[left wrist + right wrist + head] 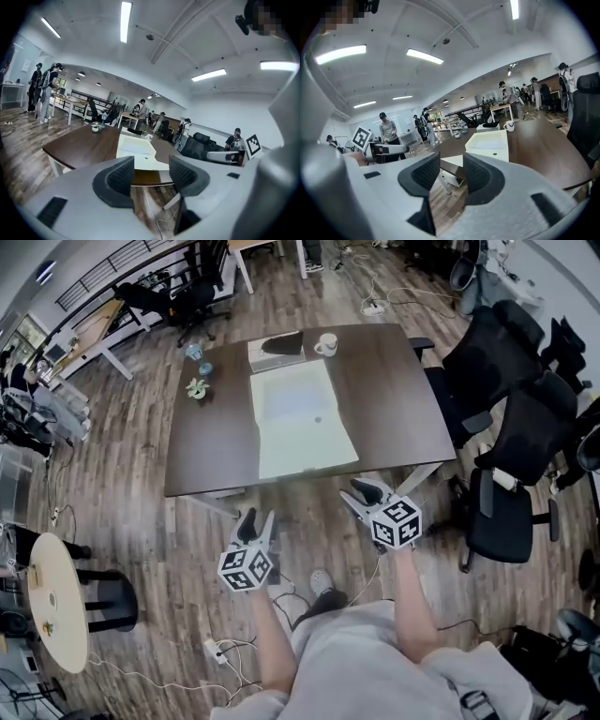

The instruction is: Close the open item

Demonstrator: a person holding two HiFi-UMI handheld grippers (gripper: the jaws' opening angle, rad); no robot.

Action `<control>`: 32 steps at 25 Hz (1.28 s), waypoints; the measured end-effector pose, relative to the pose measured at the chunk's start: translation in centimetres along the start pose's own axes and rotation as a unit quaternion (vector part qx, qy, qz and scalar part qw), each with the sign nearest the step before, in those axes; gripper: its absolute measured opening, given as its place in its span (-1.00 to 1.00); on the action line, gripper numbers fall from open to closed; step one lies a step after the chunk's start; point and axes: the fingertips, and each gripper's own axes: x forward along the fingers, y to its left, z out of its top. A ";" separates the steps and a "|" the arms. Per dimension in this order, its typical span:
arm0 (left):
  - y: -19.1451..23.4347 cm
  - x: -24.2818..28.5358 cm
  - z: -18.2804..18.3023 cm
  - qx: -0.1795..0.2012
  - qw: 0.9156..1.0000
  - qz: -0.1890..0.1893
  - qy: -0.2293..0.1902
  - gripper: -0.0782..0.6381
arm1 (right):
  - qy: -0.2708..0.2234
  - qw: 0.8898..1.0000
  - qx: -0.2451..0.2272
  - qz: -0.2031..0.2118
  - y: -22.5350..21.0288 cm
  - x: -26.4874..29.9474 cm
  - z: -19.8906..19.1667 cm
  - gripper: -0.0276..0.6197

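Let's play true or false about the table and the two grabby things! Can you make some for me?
1. The big white item lies open on the table. True.
2. The white mug stands at the table's near edge. False: it stands near the far edge.
3. The left gripper and the right gripper both have jaws apart, with nothing between them. True.
4. The left gripper touches the big white item. False: it hangs over the floor, short of the table.
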 end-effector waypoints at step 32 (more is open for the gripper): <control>8.5 10.9 -3.7 0.207 0.964 -0.140 0.088 -0.12 | 0.145 0.983 -0.076 -0.084 -11.5 7.0 -6.5 -0.42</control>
